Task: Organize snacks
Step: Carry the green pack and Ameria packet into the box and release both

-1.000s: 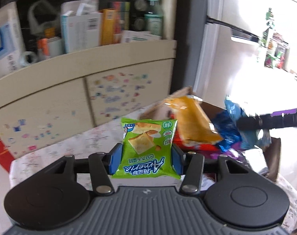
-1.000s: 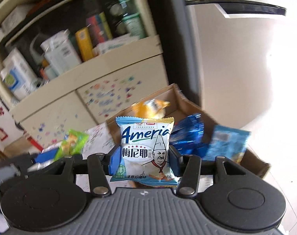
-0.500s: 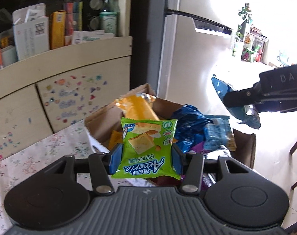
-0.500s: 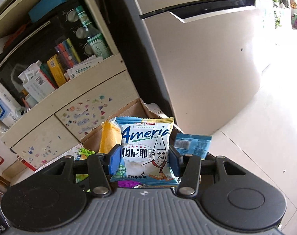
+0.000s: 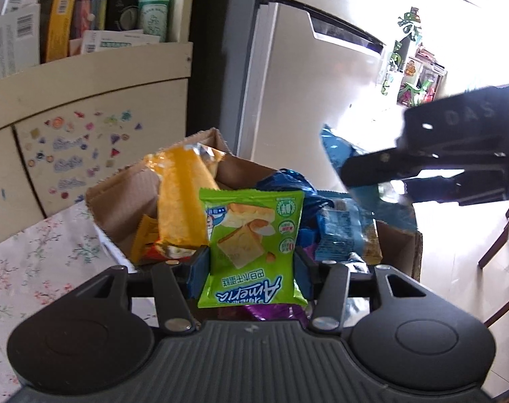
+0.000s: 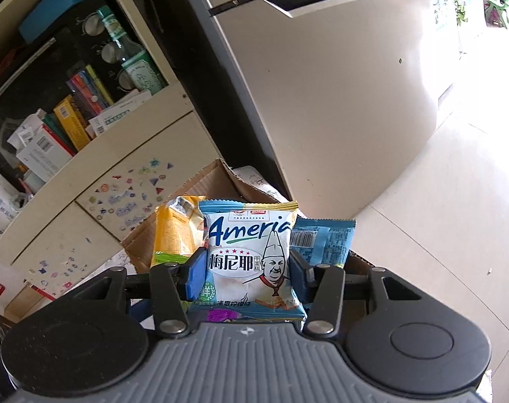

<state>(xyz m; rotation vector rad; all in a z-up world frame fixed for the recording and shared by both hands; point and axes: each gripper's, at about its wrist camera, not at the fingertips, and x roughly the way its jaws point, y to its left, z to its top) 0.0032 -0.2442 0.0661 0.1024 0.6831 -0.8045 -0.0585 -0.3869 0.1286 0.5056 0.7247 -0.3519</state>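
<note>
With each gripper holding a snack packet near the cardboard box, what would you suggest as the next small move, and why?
Probably lower the left gripper a little and open it, dropping the green packet into the cardboard box. Its fingers grip the packet right in front of the box, which already holds a yellow packet and blue ones. The right gripper holds its white-and-blue packet just as near, so it could follow.

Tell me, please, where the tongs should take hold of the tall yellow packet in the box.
Grip the yellow packet at its free upper end, coming from above: it stands nearly upright in the cardboard box, its lower part buried among other snacks.
</note>
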